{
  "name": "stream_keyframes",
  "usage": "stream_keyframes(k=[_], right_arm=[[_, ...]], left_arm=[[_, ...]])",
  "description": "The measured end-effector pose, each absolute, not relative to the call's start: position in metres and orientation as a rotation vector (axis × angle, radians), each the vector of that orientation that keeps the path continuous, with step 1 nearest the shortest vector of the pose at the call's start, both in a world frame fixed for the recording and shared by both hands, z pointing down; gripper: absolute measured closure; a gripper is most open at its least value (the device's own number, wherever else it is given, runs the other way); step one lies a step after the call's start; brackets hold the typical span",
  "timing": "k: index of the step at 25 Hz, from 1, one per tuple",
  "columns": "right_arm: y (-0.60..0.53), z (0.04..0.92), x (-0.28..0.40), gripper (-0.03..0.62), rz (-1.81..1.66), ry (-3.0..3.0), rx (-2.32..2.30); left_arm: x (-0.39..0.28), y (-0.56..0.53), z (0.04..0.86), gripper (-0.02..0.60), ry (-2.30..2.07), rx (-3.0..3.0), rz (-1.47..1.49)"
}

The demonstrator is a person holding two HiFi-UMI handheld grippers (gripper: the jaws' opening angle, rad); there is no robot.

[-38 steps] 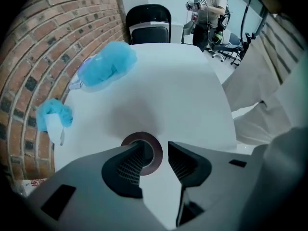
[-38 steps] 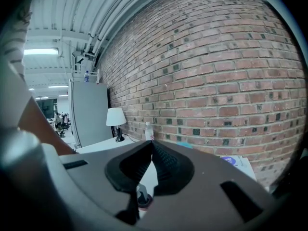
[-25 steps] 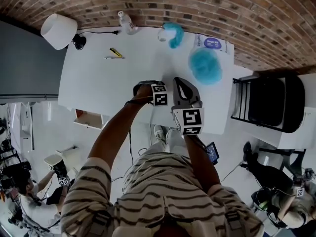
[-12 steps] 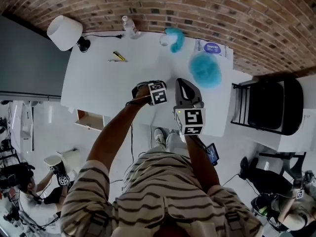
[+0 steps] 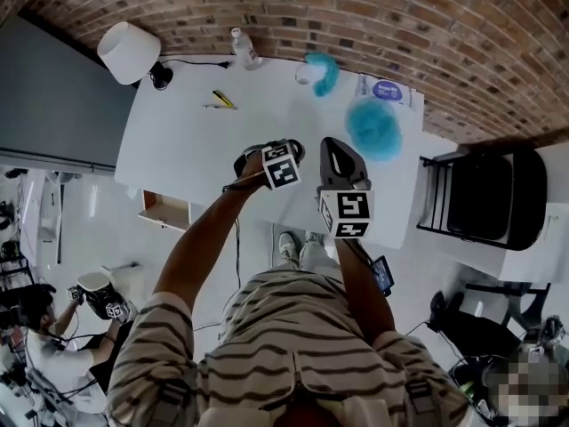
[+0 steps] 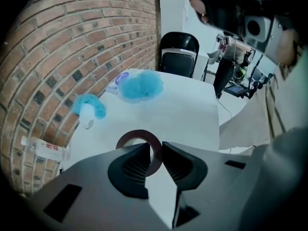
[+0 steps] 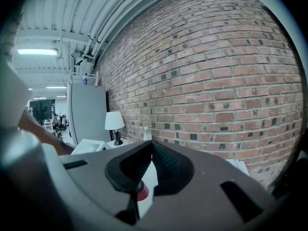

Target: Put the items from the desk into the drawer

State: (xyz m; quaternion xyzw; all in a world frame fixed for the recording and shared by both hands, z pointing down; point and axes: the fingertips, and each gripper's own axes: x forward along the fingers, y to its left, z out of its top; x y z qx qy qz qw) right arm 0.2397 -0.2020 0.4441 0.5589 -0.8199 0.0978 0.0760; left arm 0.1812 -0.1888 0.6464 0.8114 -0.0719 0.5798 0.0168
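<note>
Your left gripper [image 6: 155, 146] pinches a dark brown, thin-walled ring [image 6: 138, 133] shaped like a tape roll. Its fingers [image 6: 134, 165] clamp one side of the band, and the rest of the hoop stands out beyond the tips, with the white counter [image 6: 183, 109] showing through the hole. The ring sits over the counter's middle, toward the near edge. Your right gripper [image 7: 151, 144] has its fingers pressed together at the tips.
</note>
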Motion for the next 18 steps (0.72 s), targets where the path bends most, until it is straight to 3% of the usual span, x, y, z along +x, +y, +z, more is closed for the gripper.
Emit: stream_keyframes(k=[18], right_arm=[[-0.192, 0.423, 0.227, 0.583, 0.303, -2.494, 1.654]], left_arm=[[0.170, -0.199, 0.553, 0.499, -0.771, 2.532, 1.220]])
